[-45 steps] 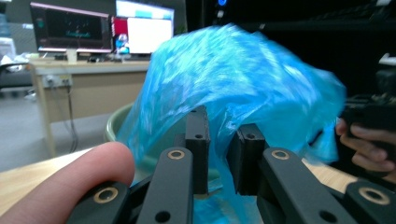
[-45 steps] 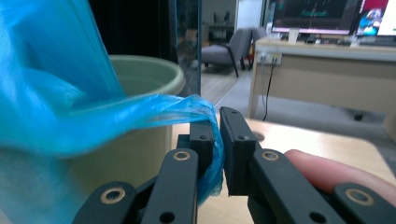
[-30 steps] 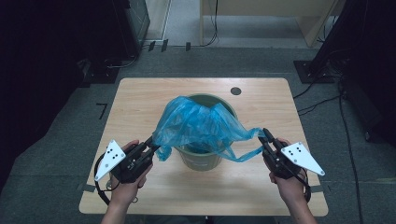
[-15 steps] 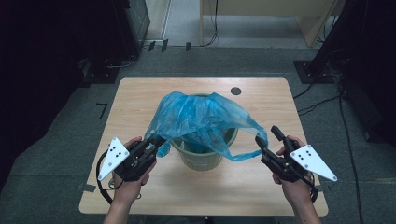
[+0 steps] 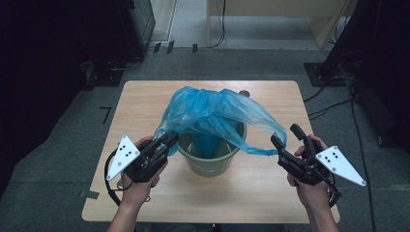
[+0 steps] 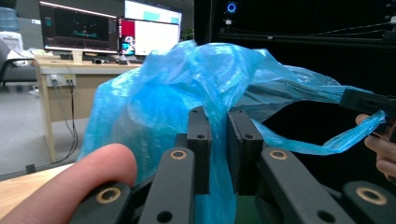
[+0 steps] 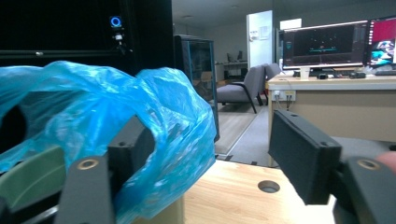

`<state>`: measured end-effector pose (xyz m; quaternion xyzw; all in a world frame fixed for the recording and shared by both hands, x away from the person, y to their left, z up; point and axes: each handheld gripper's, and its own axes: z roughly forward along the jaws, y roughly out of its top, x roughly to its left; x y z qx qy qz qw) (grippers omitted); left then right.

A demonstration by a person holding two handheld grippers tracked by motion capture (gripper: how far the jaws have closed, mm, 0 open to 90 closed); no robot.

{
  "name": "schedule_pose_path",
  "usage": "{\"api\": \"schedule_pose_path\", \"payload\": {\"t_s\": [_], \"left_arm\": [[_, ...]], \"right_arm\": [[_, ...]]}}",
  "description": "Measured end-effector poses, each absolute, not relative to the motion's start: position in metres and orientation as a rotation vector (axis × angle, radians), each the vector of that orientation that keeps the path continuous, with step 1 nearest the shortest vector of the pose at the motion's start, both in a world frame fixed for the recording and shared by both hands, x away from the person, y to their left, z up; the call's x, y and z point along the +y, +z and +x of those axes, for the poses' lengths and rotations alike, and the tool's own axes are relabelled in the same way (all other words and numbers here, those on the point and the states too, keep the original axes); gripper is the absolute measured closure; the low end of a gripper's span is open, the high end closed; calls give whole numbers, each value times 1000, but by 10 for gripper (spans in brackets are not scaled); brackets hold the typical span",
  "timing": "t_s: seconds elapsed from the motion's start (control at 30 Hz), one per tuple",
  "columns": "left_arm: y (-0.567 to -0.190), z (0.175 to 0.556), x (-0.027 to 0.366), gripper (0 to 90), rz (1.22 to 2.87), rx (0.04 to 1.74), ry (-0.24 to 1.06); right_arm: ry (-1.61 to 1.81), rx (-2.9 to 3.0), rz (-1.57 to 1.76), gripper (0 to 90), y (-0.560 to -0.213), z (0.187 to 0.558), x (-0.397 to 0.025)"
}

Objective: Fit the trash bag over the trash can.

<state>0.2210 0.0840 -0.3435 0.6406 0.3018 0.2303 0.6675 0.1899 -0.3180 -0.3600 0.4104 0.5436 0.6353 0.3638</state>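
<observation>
A thin blue plastic bag [image 5: 212,113] billows over a green bucket [image 5: 210,159] standing mid-table, its bottom hanging inside the bucket. My left gripper [image 5: 170,141] is at the bucket's left rim, shut on the bag's near-left edge. In the left gripper view the film is pinched between the jaws of that gripper [image 6: 220,140], with the bag [image 6: 177,84] rising behind. My right gripper [image 5: 287,137] is to the right of the bucket and open. A stretched strip of the bag still drapes over its left jaw. The right gripper view shows the wide gap of this gripper [image 7: 217,149] and the bag [image 7: 93,102] lying on the left jaw.
The wooden table [image 5: 145,104] has a round cable hole [image 7: 269,186] near its far edge. Dark cabinets and cables stand on the floor around it. A desk with monitors [image 7: 327,44] is farther off.
My right gripper has opened and drawn back toward the right. The bag has spread higher and wider over the bucket. My left gripper stays shut on the bag.
</observation>
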Motion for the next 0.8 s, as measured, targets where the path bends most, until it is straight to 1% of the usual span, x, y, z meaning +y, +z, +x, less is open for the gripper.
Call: {"api": "schedule_pose_path", "payload": {"t_s": [0.13, 0.17, 0.2, 0.23, 0.33, 0.43, 0.57, 0.8], "left_arm": [[-341, 222, 78, 808, 1455, 668, 518], [-341, 222, 78, 809, 1455, 668, 518], [-340, 222, 75, 810, 1457, 662, 512], [-339, 222, 73, 812, 1459, 661, 513], [-336, 223, 69, 827, 1460, 655, 508], [-334, 222, 65, 859, 1465, 638, 508], [-333, 222, 61, 894, 1473, 627, 506], [-330, 223, 64, 899, 1464, 632, 509]], "right_arm": [[1653, 1394, 1053, 226, -356, 191, -316], [1653, 1394, 1053, 226, -356, 191, -316], [1651, 1393, 1044, 168, -355, 191, -314], [1655, 1394, 1040, 153, -354, 191, -312], [1665, 1398, 1034, 147, -351, 193, -308], [1673, 1427, 1022, 129, -348, 197, -301], [1670, 1439, 1009, 128, -344, 203, -292], [1685, 1409, 968, 141, -334, 199, -284]]}}
